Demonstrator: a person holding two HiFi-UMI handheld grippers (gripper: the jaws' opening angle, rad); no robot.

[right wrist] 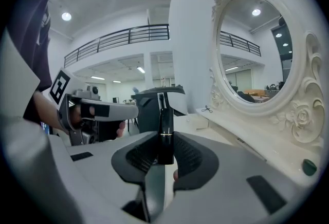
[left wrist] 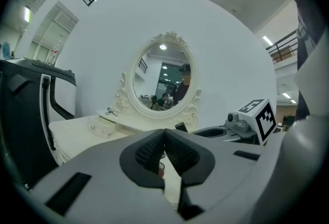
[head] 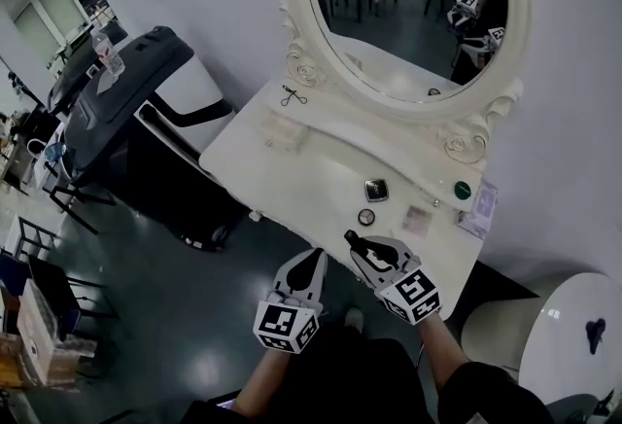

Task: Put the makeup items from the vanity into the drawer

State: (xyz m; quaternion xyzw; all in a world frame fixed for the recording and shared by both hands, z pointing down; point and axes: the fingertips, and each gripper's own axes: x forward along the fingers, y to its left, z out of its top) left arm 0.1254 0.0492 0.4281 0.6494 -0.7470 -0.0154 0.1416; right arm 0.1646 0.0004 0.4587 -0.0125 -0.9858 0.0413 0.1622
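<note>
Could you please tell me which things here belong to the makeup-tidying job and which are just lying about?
Job in hand:
black makeup tube, held in the right gripper; square compact; round compact; small drawer; vanity.

Lying about:
water bottle; white round table.

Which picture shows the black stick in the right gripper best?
The right gripper view: the slim black tube with a gold band fills the middle, clamped between the jaws. The head view and left gripper view show only its dark tip.
</note>
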